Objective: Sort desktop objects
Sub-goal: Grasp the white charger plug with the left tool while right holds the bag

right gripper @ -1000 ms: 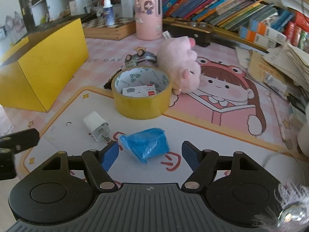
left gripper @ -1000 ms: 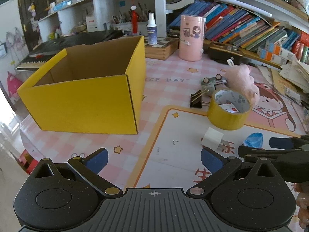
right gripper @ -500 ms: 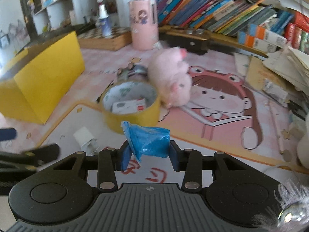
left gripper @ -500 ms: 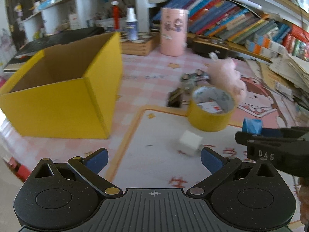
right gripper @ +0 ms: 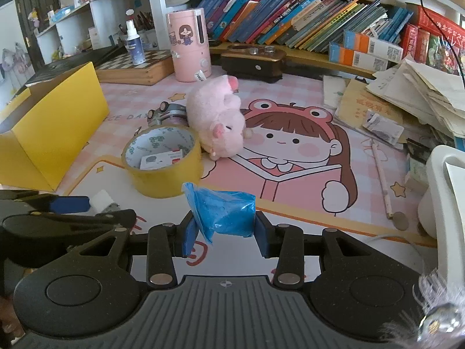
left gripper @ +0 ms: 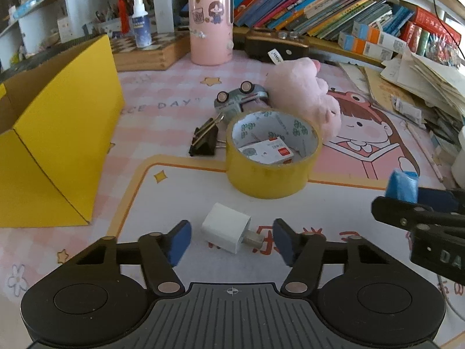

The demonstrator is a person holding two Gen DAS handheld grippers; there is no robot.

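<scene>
Two grips differed: the right gripper [right gripper: 222, 234] pinched a soft, light blue bag [right gripper: 223, 212] above the tabletop's [left gripper: 334, 203] near edge; the left gripper's [left gripper: 229, 240] jaws were closing around a rigid, smooth charger [left gripper: 225, 229], best taken across its flat sides.

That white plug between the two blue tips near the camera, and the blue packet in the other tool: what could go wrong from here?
1. The left gripper has its jaws closing around the white plug, which lies skewed with its prongs toward one side; it may twist or slip out.
2. The right gripper pinches only the bottom of the soft blue packet; it could sag or slide free.
3. Both tools sit close together, so they might bump heading for the yellow box.
</scene>
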